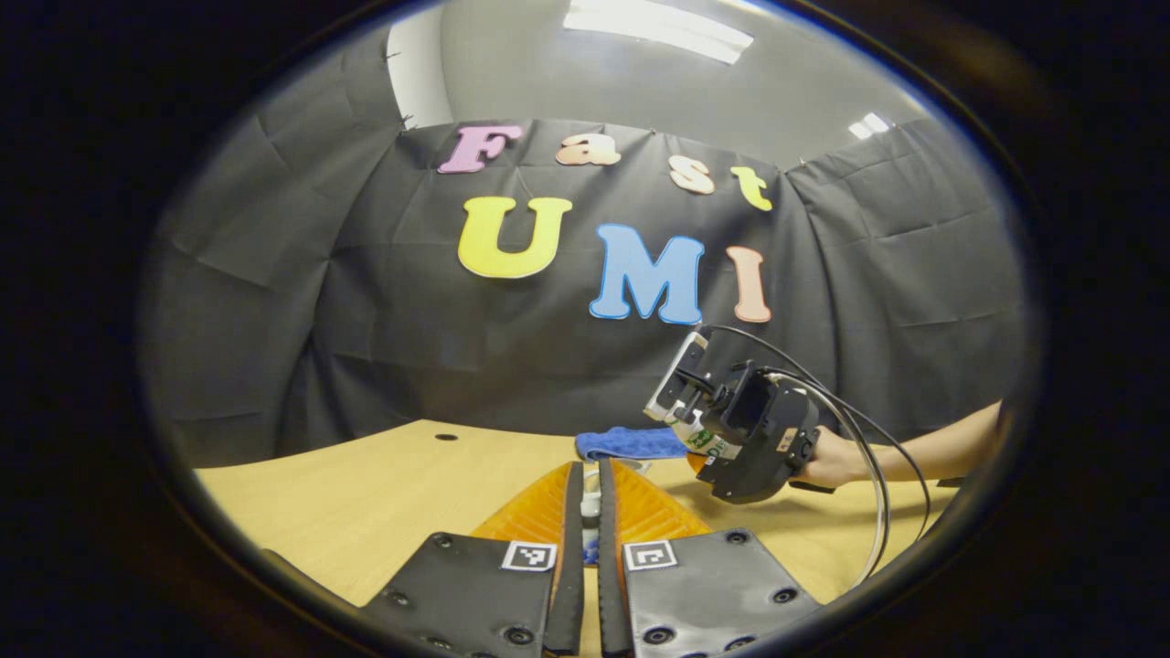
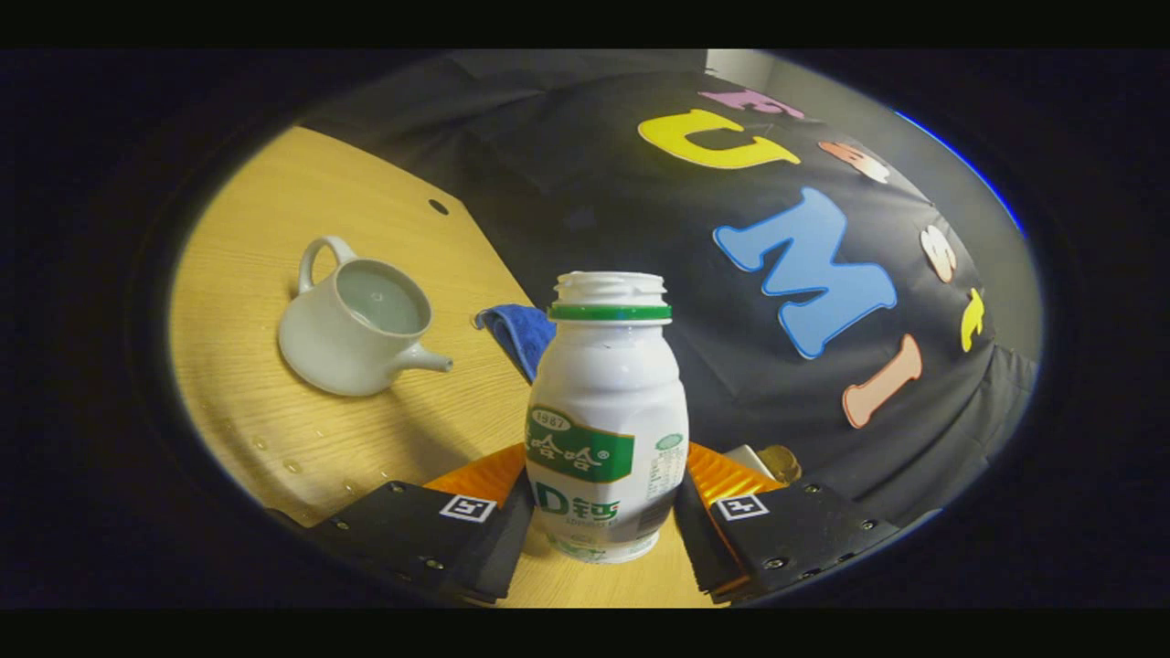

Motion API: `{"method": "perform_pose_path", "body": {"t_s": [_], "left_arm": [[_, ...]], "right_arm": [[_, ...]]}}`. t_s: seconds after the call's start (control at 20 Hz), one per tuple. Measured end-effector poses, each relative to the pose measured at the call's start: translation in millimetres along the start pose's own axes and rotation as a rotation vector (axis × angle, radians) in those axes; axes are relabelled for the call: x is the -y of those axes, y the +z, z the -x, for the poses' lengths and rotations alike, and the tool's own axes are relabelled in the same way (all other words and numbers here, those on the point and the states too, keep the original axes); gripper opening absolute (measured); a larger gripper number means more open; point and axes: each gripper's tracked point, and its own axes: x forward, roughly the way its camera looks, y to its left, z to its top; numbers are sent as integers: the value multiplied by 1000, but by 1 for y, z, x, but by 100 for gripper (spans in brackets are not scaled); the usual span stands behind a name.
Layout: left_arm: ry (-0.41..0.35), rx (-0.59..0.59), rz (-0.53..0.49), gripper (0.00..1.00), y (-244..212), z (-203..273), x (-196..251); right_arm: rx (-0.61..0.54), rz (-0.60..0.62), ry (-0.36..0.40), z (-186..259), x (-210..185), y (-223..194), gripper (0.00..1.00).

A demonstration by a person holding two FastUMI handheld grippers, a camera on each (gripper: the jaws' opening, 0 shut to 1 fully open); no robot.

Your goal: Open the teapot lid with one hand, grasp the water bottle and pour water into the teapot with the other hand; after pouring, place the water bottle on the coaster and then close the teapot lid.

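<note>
In the right gripper view a white water bottle (image 2: pixel 606 411) with a green neck ring and no cap stands between my right gripper's (image 2: pixel 603 514) fingers, which press on both its sides. The pale teapot (image 2: pixel 356 331) sits lidless on the table at the left, with water in it and its spout pointing toward the bottle. In the left gripper view my left gripper (image 1: pixel 590 473) is nearly shut on a small pale piece, the teapot lid (image 1: pixel 590 504), mostly hidden. Further right, the right gripper (image 1: pixel 681 411) holds the bottle (image 1: pixel 704 440) above the table.
A blue cloth (image 2: pixel 516 334) lies by the back wall behind the bottle; it is the blue cloth (image 1: pixel 629 443) past my left fingers. Water drops (image 2: pixel 274 448) dot the wooden table (image 2: pixel 274 210) in front of the teapot. A hand (image 1: pixel 834 461) and cables trail from the right gripper.
</note>
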Motion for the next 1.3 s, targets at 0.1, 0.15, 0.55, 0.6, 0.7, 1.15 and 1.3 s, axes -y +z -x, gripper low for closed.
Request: {"method": "perform_pose_path", "body": {"t_s": [0.1, 0.15, 0.55, 0.6, 0.7, 1.15, 1.3], "left_arm": [[6, -4, -2, 13, -2, -1, -1], [8, -6, -3, 13, -2, -1, -2], [15, -6, -4, 17, -3, -2, -4], [17, -11, -2, 17, -5, -3, -6], [22, -12, -2, 17, -4, -2, -8], [34, -20, -6, 17, -7, -2, -11], [41, -21, -8, 13, -7, -3, -14]], "right_arm": [[-3, 46, -9, -5, -2, 0, 72], [-3, 62, -7, -8, -3, 0, 72], [22, 227, -31, -14, -3, 9, 72], [24, 247, -35, -15, -3, 10, 72], [33, 297, -50, -17, -2, 13, 72], [62, 439, -79, -18, 1, 23, 72], [71, 494, -93, -17, 1, 25, 72]]}}
